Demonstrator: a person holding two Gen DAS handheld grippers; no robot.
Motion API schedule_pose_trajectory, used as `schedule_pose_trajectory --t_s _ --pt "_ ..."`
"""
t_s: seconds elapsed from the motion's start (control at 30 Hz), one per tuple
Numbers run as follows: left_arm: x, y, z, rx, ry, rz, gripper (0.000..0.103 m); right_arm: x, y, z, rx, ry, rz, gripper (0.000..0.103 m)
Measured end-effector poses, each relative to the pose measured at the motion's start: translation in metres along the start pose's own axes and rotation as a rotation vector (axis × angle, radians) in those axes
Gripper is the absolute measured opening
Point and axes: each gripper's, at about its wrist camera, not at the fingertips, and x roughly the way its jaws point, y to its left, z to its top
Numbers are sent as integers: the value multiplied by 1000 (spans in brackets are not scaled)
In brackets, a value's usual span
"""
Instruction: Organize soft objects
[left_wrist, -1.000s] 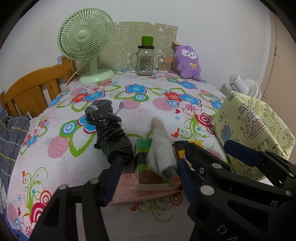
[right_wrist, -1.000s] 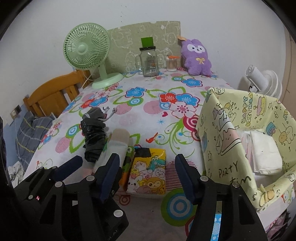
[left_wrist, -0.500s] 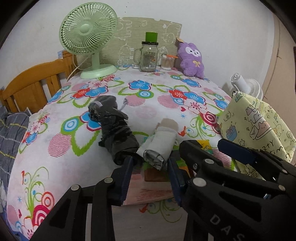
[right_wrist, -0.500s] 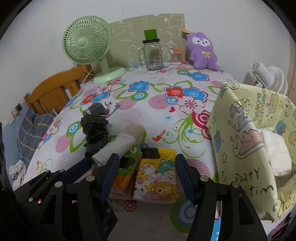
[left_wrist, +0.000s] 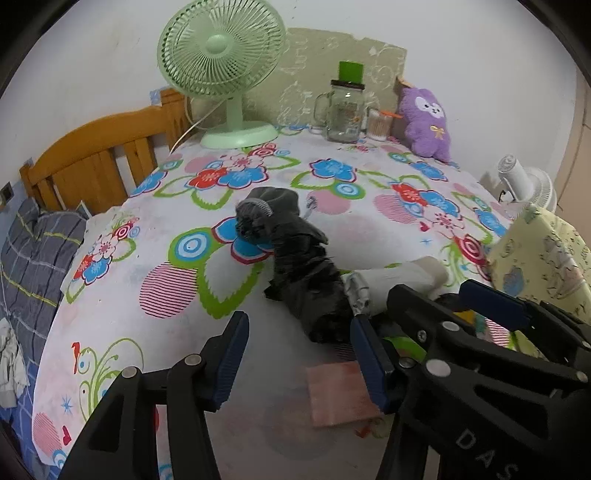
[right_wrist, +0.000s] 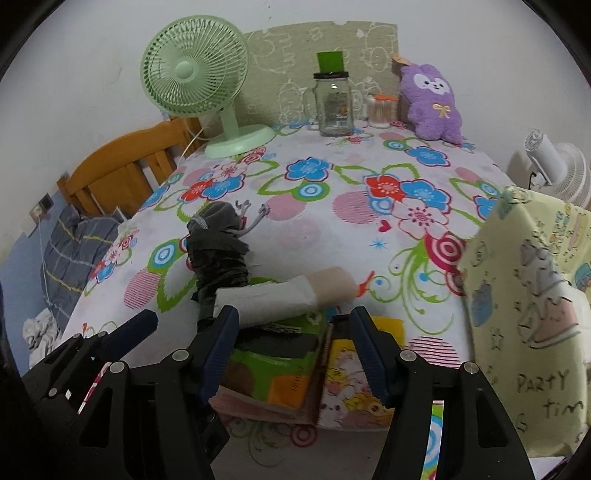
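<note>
A dark folded umbrella (left_wrist: 295, 266) (right_wrist: 218, 254) lies on the flowered tablecloth. A white and beige rolled cloth (right_wrist: 284, 295) (left_wrist: 399, 280) lies across the tissue packs beside it. My left gripper (left_wrist: 297, 354) is open and empty, just in front of the umbrella's near end. My right gripper (right_wrist: 291, 350) is open and empty, over a green tissue pack (right_wrist: 273, 354) and beside a yellow cartoon pack (right_wrist: 354, 384), just short of the rolled cloth. A pink pack (left_wrist: 340, 391) lies under them.
A yellow patterned fabric bin (right_wrist: 528, 302) (left_wrist: 543, 254) stands at the right with white things inside. At the back stand a green fan (left_wrist: 225, 70), a glass jar (left_wrist: 343, 110), a purple plush toy (left_wrist: 428, 122). A wooden headboard (left_wrist: 96, 158) lies left.
My left gripper has let go of the rolled cloth, opened and swung left toward the umbrella. The cloth now lies crosswise on the packs. My right gripper has moved closer to the packs.
</note>
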Motion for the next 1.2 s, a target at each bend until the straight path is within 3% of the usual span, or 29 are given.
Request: schedule_pose_trajectory --t_s 0.7,0.83,1.0,1.03,1.2 --pt "48 -3 25 -27 58 -9 62 49 -10 31 5 56 -32 67" --pt "51 -6 25 -13 70 -5 59 59 -13 31 9 71 -33 66" --pt "51 -12 26 22 73 -6 47 68 -14 33 17 84 -22 66" --pt "51 -13 27 27 76 -16 42 70 -14 34 17 96 -23 63" --pt "52 -13 31 30 78 -36 37 72 -10 36 -14 90 -13 40"
